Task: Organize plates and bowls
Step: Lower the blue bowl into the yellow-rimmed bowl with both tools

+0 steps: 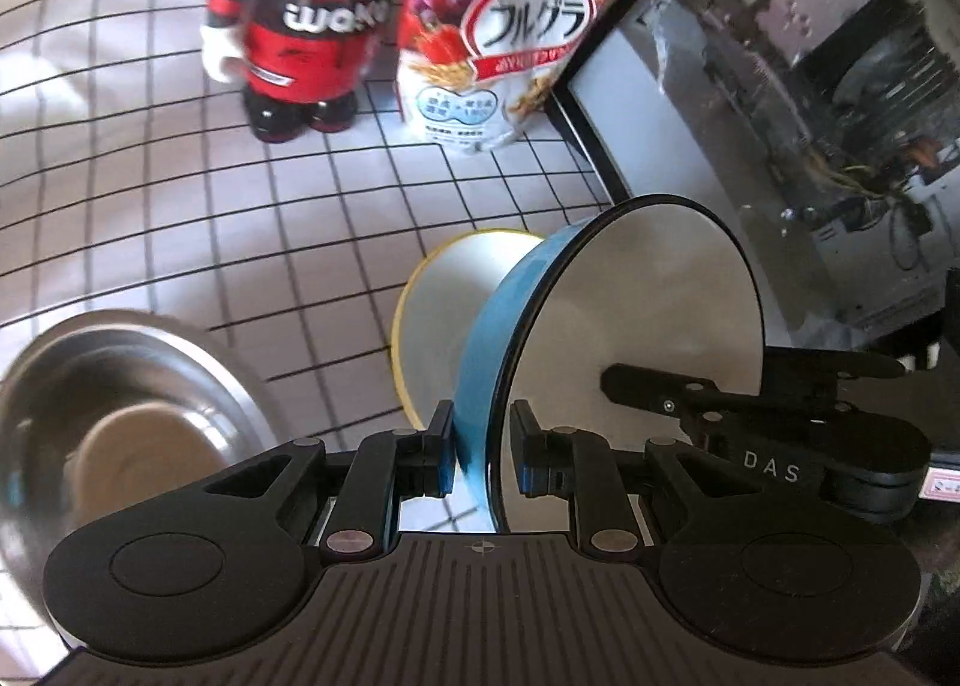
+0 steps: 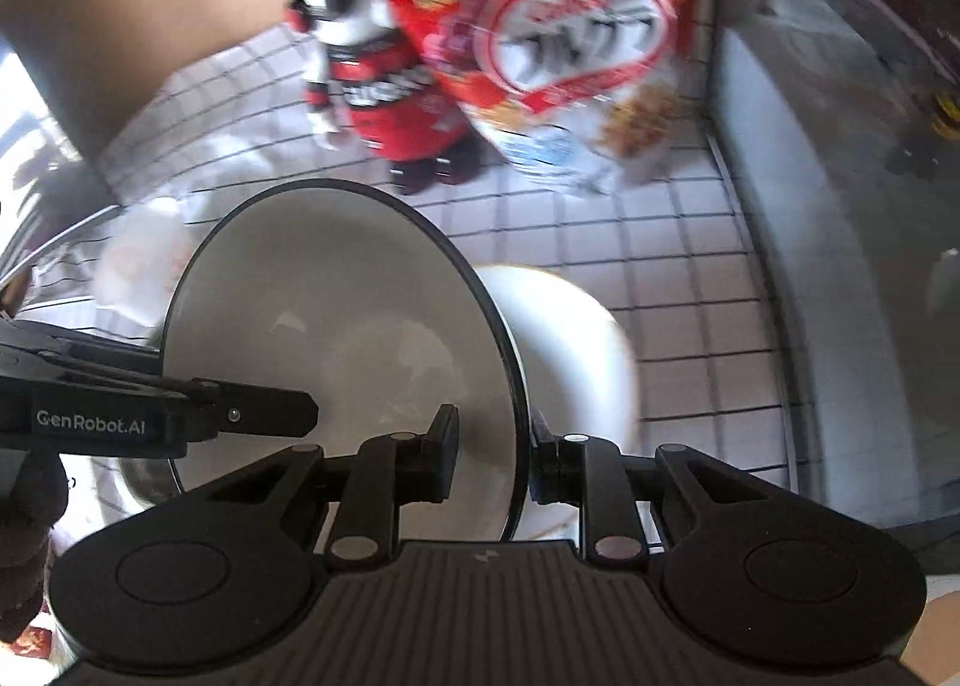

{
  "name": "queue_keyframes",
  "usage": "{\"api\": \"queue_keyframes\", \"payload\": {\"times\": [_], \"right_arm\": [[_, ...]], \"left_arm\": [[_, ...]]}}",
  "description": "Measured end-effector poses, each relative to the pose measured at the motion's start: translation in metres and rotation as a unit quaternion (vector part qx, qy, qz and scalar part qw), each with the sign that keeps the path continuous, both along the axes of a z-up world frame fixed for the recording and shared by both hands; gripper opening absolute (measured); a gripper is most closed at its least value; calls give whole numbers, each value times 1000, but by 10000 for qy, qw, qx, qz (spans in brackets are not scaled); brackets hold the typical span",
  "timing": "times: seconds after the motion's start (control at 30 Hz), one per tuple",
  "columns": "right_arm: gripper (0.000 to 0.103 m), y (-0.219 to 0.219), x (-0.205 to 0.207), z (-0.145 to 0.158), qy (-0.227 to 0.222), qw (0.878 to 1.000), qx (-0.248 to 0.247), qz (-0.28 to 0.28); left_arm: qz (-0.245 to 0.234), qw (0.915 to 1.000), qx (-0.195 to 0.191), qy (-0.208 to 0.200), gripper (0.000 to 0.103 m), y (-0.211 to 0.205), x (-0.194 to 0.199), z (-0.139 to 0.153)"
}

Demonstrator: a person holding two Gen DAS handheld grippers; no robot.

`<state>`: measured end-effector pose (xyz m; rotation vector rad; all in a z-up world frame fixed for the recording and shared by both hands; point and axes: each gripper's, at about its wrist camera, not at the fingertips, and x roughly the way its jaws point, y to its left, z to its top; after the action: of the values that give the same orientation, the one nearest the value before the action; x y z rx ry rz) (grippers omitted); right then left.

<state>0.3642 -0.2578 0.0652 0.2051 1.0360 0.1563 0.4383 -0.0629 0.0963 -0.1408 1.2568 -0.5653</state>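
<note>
At the near left a steel bowl point(image 1: 129, 416) sits on the checked cloth point(image 1: 150, 194), and just right of it the left gripper point(image 1: 480, 446) pinches the blue bowl point(image 1: 630, 338) by its near rim, held on edge above the cloth with a yellow-rimmed bowl point(image 1: 444, 320) behind it. On the right, the right gripper point(image 2: 495, 446) is clamped on the same bowl's point(image 2: 336, 326) dark rim. It looks stiff, glazed and breakable, likely slippery, so thin-rim grips suit it.

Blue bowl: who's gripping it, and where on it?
Both. Left gripper and right gripper each pinch the rim of the blue bowl, on opposite sides, wall between the pads.
</note>
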Motion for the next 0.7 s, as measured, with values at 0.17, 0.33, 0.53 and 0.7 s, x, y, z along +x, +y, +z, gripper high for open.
{"api": "queue_keyframes", "payload": {"times": [0.17, 0.33, 0.53, 0.7], "right_arm": [[22, -17, 9, -23, 142, 9998, 142, -97], [22, -20, 18, -36, 188, 9995, 230, -62], [22, -23, 30, -43, 221, 9995, 213, -45], [22, -24, 37, -47, 245, 9996, 124, -38]], "left_arm": [[183, 9995, 243, -111, 21, -19, 5, -17], [282, 9989, 378, 25, 21, -18, 7, -28], [348, 9983, 354, 302, 20, -18, 10, -43], [372, 9980, 328, 397, 20, -18, 11, -48]]}}
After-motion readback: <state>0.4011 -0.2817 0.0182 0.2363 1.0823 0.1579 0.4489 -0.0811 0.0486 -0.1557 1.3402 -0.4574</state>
